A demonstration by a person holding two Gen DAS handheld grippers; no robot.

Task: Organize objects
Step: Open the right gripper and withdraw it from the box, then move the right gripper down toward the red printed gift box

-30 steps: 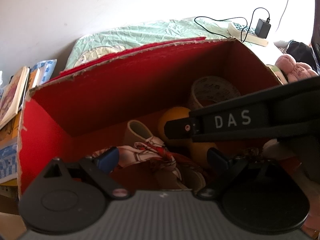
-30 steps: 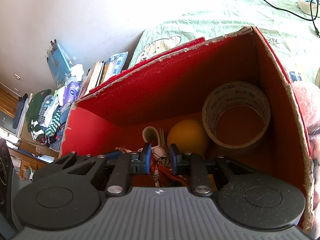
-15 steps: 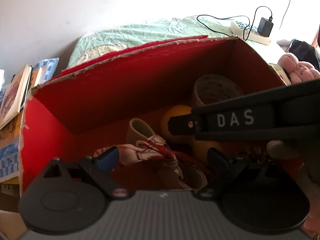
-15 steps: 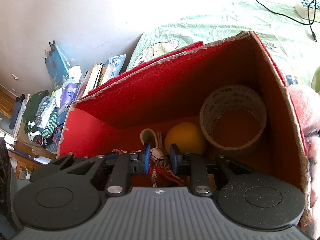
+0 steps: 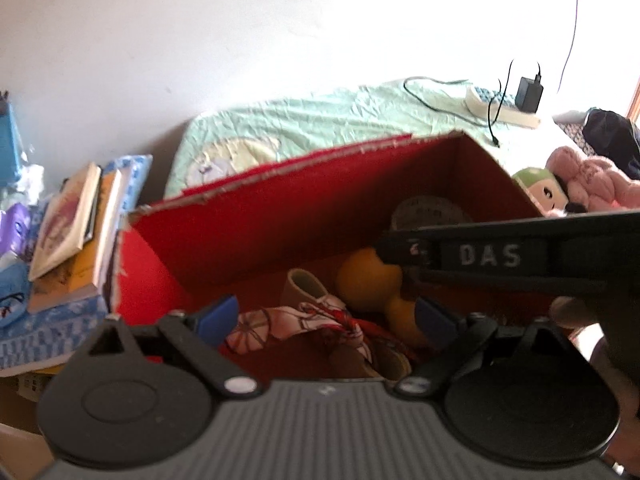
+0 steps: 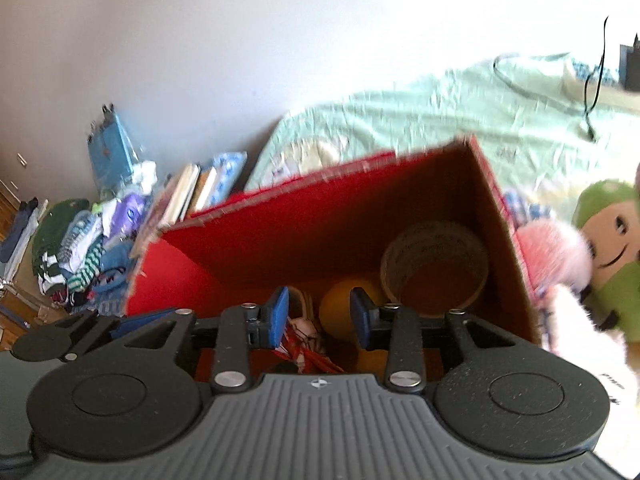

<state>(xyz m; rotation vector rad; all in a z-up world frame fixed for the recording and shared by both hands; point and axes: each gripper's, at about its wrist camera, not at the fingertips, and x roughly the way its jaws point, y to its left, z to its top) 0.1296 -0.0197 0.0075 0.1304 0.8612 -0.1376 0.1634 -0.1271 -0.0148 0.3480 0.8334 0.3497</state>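
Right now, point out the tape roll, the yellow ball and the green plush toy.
tape roll (image 6: 434, 240), right wrist view, on its upper rim.
yellow ball (image 6: 338, 308), right wrist view, on its rounded front.
green plush toy (image 6: 612, 232), right wrist view, on its face.

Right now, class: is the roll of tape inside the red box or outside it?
Inside. The roll of tape stands on edge in the red box, beside the yellow ball.

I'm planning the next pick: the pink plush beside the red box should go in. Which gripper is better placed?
Right, probably. The pink plush lies just outside the red box on the side of the open right gripper; the left gripper sits farther over.
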